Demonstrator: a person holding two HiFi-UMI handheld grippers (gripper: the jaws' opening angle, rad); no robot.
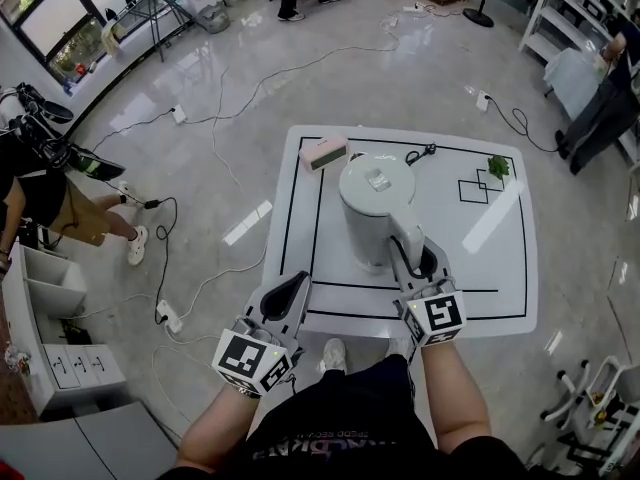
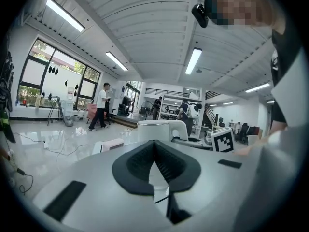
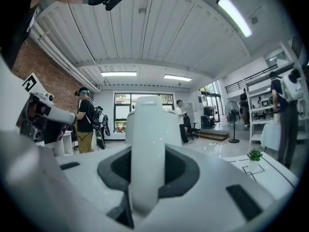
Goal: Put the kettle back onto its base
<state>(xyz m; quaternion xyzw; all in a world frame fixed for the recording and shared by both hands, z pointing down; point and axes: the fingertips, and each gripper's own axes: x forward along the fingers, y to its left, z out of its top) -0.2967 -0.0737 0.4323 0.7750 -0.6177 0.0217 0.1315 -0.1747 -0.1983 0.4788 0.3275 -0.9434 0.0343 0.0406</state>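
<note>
Your left gripper (image 1: 291, 290): jaws pressed together, nothing in them. It's over the near-left corner of the table (image 1: 500, 268), apart from the kettle (image 1: 375, 203).

The kettle stands upright mid-table with its lid on. A pink box (image 1: 323, 152) sits just beyond it, far left. Can't tell whether the base is under the kettle.

Your right gripper (image 1: 415, 263): jaws part-spread, pinching the kettle's handle (image 3: 147, 149) from the near side.

A small green plant (image 1: 498, 167) is far right, well apart.
</note>
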